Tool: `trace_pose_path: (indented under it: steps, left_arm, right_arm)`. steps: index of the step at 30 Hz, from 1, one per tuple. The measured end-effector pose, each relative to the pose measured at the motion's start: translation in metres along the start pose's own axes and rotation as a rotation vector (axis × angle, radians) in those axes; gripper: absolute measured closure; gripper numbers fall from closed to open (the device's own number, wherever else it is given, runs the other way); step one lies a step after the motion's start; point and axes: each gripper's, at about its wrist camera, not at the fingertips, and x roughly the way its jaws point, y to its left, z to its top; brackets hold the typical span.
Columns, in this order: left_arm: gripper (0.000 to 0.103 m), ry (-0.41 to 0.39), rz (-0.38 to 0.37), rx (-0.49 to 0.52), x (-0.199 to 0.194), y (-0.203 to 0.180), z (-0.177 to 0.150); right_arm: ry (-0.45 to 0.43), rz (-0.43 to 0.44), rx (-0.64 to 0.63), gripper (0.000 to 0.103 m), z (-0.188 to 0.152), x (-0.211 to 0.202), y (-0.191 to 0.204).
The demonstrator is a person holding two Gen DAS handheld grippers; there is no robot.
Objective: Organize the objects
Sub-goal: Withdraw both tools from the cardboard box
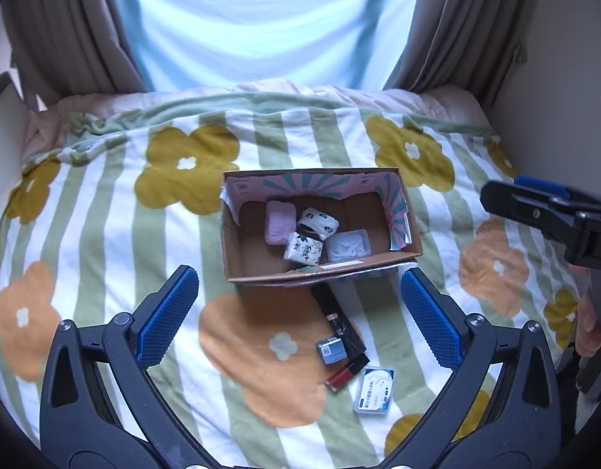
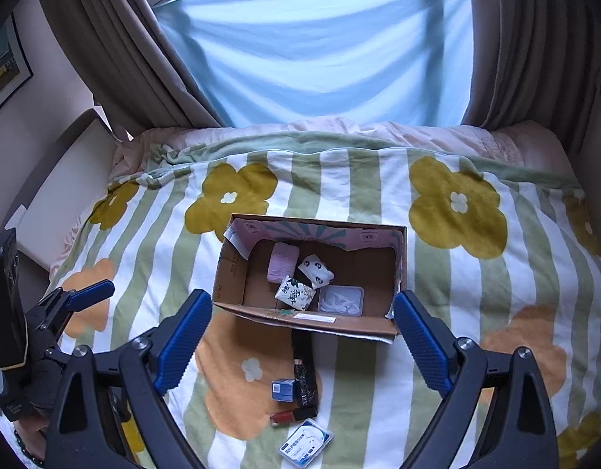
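An open cardboard box [image 1: 238,250] [image 2: 230,277] sits on a flowered blanket. Inside lie a pink pad [image 1: 277,222] [image 2: 281,262], two patterned tissue packs [image 1: 318,219] [image 1: 303,249] [image 2: 316,269] and a clear white tray [image 1: 347,246] [image 2: 341,300]. In front of the box lie a long black stick [image 1: 339,318] [image 2: 305,371], a small blue-grey cube [image 1: 331,349] [image 2: 283,389], a red lipstick tube [image 1: 345,373] [image 2: 290,416] and a flat blue-white case [image 1: 374,390] [image 2: 306,444]. My left gripper [image 1: 298,316] and right gripper [image 2: 302,344] both hover open and empty above these items.
The blanket [image 1: 105,215] [image 2: 476,332] covers a bed below a light blue drape [image 1: 261,19] with brown curtains [image 2: 124,58] at both sides. A white board [image 2: 66,179] leans at the bed's left. A hand [image 1: 587,328] holds the other gripper at the right.
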Motion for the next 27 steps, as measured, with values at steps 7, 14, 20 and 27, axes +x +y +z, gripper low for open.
trace_pose_path:
  steps: [7, 14, 20, 27]
  left_arm:
    - [0.0, -0.019, 0.009, -0.058, -0.045, 0.01, -0.041]
    - [0.0, -0.025, 0.018, -0.041, -0.073, 0.009, -0.082]
    - [0.0, -0.037, 0.004, -0.041, -0.082, 0.009, -0.083]
    - [0.0, -0.03, -0.013, -0.061, -0.081, 0.01, -0.084]
  right_arm:
    - [-0.043, -0.041, 0.012, 0.01, -0.046, -0.036, 0.004]
    - [-0.068, -0.037, 0.018, 0.01, -0.079, -0.06, 0.003]
    - [-0.1, -0.031, -0.009, 0.01, -0.087, -0.072, 0.008]
    - [-0.11, -0.017, -0.023, 0.01, -0.095, -0.075, 0.007]
